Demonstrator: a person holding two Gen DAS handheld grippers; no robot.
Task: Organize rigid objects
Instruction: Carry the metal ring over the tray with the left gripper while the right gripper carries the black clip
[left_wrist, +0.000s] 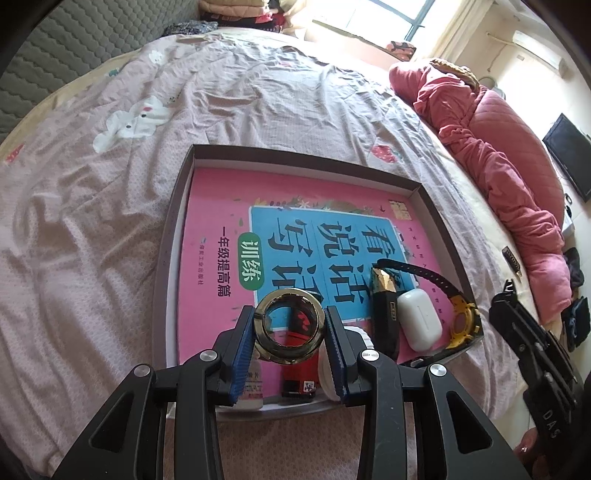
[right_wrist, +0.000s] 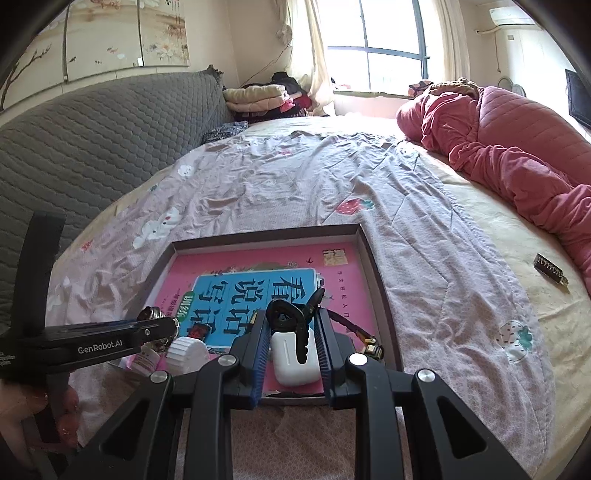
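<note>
Holding a pink book (left_wrist: 214, 221), the tray (left_wrist: 295, 155) also contains earbuds case (left_wrist: 421, 319)

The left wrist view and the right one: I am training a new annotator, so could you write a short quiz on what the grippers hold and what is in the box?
1. True or false: the left gripper is shut on a metal ring.
2. Where does the white earbud case lie? A inside the box; B outside it on the bed; C on the windowsill.
3. Fill in: the right gripper is shut on a black ____.
Key: 1 true; 2 A; 3 clip.
</note>
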